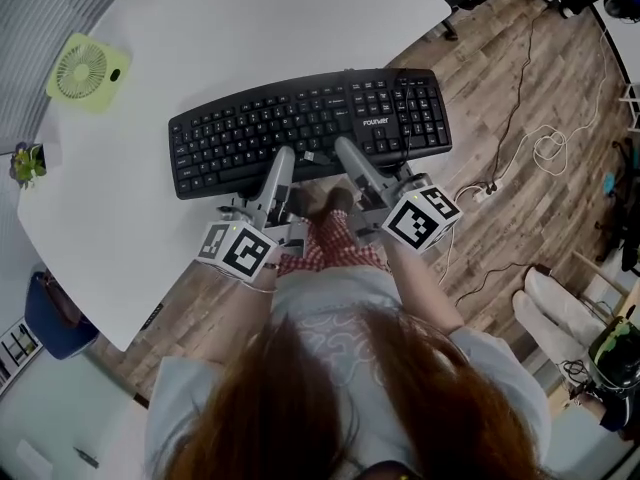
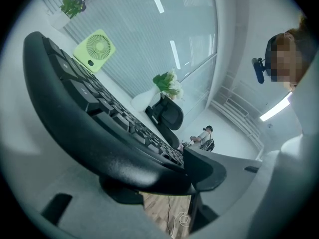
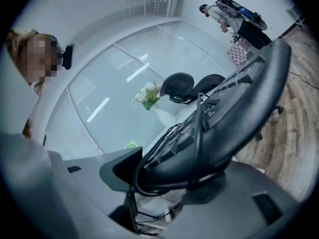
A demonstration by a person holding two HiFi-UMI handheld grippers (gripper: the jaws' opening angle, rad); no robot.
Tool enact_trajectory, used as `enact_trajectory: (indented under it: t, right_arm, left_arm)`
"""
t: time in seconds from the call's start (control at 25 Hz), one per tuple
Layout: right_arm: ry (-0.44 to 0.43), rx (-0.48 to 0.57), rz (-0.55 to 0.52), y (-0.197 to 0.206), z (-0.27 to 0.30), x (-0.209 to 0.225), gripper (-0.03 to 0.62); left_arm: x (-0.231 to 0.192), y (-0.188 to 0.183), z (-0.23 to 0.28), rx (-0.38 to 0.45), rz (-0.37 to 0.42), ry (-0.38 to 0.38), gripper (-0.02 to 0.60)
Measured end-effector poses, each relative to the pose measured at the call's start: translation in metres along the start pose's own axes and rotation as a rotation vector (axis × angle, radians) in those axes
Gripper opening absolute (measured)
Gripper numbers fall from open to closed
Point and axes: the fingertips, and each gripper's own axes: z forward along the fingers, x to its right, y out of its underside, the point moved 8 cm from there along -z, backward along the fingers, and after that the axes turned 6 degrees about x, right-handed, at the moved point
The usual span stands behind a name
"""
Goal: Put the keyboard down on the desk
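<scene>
Keyboard: the black keyboard (image 1: 310, 128) sits at the centre of the head view, its long side running left to right on a slight slant. Its left and middle parts are over the desk and its right end juts past the desk edge above the floor. I cannot tell whether it touches the desk top.
Left gripper: the left gripper (image 1: 281, 164) is at lower centre, with 2 jaws clamped on the keyboard's near edge, 1 on the key side and 1 underneath.
Right gripper: the right gripper (image 1: 346, 154) is just beside the left one, its 2 jaws likewise closed on the near edge.
Cable: a black cable (image 3: 199, 133) loops round the keyboard edge between the right gripper's jaws.
Desk: the white desk (image 1: 250, 28) fills the upper left of the frame.
Fan: a green fan (image 1: 85, 70) lies at the desk's upper left, well apart from the keyboard.
Plant: a small plant (image 1: 27, 163) stands at the left edge.
Floor: the wood floor (image 1: 540, 78) on the right side is strewn with loose wires.
</scene>
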Motion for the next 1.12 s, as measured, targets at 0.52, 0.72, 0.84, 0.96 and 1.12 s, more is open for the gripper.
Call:
enact_trajectory:
  t: [0.52, 0.72, 0.84, 0.96, 1.12]
  right_arm:
    - [0.02, -0.06, 0.035, 0.001, -0.001, 0.012, 0.247]
    - [0.027, -0.09, 0.057, 0.001, 0.004, 0.017, 0.249]
    - [0.035, -0.112, 0.073, -0.001, 0.008, 0.021, 0.248]
    - [0.031, -0.135, 0.072, -0.002, 0.014, 0.023, 0.249]
    - [0.011, -0.176, 0.068, -0.005, 0.022, 0.027, 0.249]
  left_arm:
    - [0.002, 0.009, 0.001, -0.017, -0.02, -0.077, 0.241]
    - [0.002, 0.011, 0.003, -0.021, -0.02, -0.113, 0.241]
    - [0.001, 0.01, 0.007, -0.025, -0.043, -0.143, 0.238]
    - [-0.001, 0.01, 0.008, -0.01, -0.064, -0.169, 0.23]
    - [-0.003, 0.011, 0.009, 0.005, -0.09, -0.206, 0.222]
